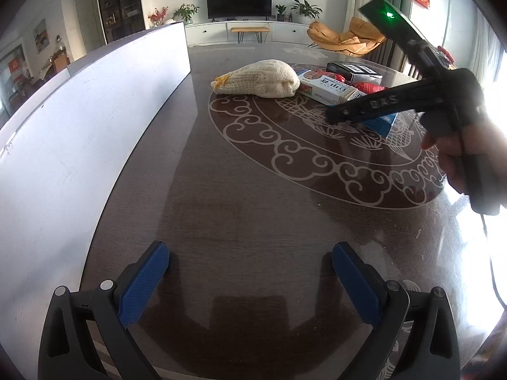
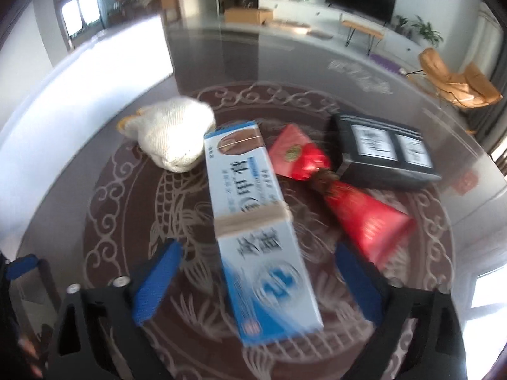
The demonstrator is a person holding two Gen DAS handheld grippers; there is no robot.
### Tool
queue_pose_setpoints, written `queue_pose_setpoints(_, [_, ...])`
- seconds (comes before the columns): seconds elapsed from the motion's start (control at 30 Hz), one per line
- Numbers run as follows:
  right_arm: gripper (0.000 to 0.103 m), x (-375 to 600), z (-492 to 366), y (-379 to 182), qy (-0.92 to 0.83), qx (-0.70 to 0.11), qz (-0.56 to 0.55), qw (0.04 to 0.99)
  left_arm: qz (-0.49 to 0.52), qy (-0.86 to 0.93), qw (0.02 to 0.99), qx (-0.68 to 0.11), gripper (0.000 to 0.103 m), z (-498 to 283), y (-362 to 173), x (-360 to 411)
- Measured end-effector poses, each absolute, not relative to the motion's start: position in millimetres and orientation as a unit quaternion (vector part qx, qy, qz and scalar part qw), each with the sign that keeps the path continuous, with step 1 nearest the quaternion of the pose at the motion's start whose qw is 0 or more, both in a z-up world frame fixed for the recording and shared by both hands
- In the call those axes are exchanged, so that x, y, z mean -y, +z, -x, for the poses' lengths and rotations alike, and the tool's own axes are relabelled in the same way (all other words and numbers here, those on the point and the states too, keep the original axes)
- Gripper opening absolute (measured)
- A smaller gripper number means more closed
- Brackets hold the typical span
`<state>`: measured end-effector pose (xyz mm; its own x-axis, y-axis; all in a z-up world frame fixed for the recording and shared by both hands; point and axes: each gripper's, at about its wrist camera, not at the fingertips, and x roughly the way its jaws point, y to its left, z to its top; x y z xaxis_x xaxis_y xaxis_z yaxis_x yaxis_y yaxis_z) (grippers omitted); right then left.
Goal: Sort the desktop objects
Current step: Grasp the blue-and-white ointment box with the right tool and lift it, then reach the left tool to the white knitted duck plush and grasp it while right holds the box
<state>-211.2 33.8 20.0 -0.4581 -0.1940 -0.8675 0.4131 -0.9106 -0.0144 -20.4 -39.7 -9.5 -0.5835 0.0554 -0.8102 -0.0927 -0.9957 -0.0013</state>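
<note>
Right tool [image 2: 256, 281]: your jaws stand open astride the blue-and-white box [image 2: 253, 231], pads clear of both long sides.
Box axis: it runs away from you, lying flat on the bench [image 2: 126, 285], near end between the pads.
Left tool [image 1: 250, 285]: open, empty, well apart from the box [image 1: 326, 90].
Nearer hand: your right.

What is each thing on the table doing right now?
Left gripper: open, holding nothing.
Right gripper: open, straddling the box.
Blue and white box: lying flat, not gripped.
White glove: bundled up.
Red packets: lying flat.
Black box: closed, lying flat.
</note>
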Motion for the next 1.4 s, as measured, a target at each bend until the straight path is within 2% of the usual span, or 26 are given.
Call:
queue_pose_setpoints(0.03, [0.066, -31.5, 209.3, 22.4, -0.852, -0.114, -0.479, 0.177, 0.455, 0.890, 0.042, -0.020, 0.103, 20.4, -9.7, 39.7])
queue_pose_setpoints(0.1, [0.045, -31.2, 203.1, 24.1, -0.858, -0.109, -0.471, 0.175, 0.454, 0.890, 0.041, -0.020, 0.103, 20.5, -9.8, 39.6])
queue_pose_setpoints(0.4, [0.045, -60.7, 116.2, 20.0, -0.864, -0.108, -0.458, 0.179, 0.454, 0.890, 0.042, -0.020, 0.103, 21.0, -9.6, 39.5])
queue_pose_setpoints(0.63, [0.046, -118.1, 37.9, 23.8, -0.878, -0.086, -0.450, 0.139, 0.454, 0.890, 0.041, -0.020, 0.103, 21.4, -9.5, 39.4])
queue_pose_setpoints(0.77, [0.050, -137.5, 24.6, 23.6, -0.887, -0.063, -0.441, 0.120, 0.454, 0.890, 0.041, -0.020, 0.103, 21.3, -9.5, 39.4])
queue_pose_setpoints(0.83, [0.072, -137.5, 24.1, 23.9, -0.888, -0.056, -0.441, 0.118, 0.454, 0.890, 0.040, -0.019, 0.103, 21.1, -9.2, 39.5])
queue_pose_setpoints(0.9, [0.080, -137.6, 21.6, 22.6, -0.890, -0.055, -0.437, 0.118, 0.454, 0.890, 0.040, -0.019, 0.103, 21.4, -9.0, 39.7])
queue_pose_setpoints(1.2, [0.090, -126.2, 24.0, 20.0, -0.885, -0.071, -0.443, 0.128, 0.454, 0.890, 0.040, -0.019, 0.103, 21.1, -9.7, 40.2])
queue_pose_setpoints(1.4, [0.091, -126.3, 24.3, 19.6, -0.885, -0.071, -0.443, 0.127, 0.454, 0.890, 0.040, -0.019, 0.103, 21.0, -9.7, 40.3])
